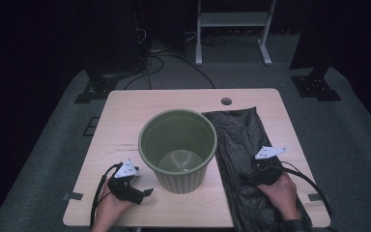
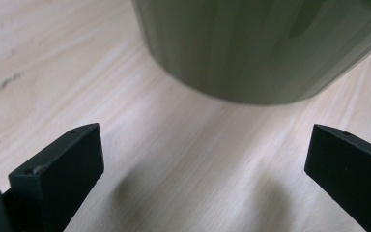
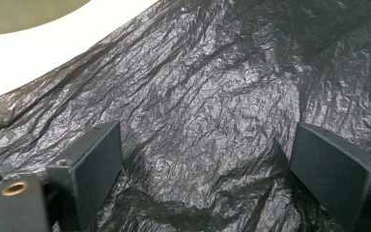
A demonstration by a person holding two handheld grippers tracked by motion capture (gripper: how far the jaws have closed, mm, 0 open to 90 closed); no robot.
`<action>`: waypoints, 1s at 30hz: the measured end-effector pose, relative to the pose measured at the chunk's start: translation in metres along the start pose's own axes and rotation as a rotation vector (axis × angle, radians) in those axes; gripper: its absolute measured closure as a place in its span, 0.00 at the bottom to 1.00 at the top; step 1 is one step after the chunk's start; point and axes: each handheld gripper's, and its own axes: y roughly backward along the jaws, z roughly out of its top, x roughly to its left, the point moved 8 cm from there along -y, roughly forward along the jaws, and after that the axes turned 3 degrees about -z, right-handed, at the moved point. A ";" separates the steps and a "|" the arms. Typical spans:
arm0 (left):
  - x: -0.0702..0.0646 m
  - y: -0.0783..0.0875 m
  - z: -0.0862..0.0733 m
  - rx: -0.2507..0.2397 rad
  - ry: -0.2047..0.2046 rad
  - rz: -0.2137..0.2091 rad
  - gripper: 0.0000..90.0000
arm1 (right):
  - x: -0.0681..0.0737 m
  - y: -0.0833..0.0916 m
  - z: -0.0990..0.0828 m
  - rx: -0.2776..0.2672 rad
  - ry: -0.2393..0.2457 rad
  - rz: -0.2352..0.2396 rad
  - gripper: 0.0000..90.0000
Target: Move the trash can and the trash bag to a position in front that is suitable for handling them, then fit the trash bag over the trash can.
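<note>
An empty olive-green bin [image 1: 178, 150] stands upright in the middle of the wooden table [image 1: 125, 111]. A crinkled black plastic bag [image 1: 241, 140] lies flat to its right, reaching from the back of the table to the front edge. My left gripper [image 1: 145, 192] rests low at the bin's front left, open, its jaws wide apart over bare wood just short of the bin's base [image 2: 251, 58]. My right gripper [image 1: 253, 176] sits on the bag [image 3: 212, 111], open, with both jaws spread and pressing down onto the plastic.
A round cable hole [image 1: 226, 101] sits near the table's back edge. Behind the table are a white frame [image 1: 232, 29], black stand feet [image 1: 96, 87] and floor cables. Tape tabs mark the front corners [image 1: 72, 196].
</note>
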 end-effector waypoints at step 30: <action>0.007 -0.002 -0.011 0.034 0.006 0.035 0.00 | -0.045 0.036 0.007 -0.001 -0.068 -0.145 0.13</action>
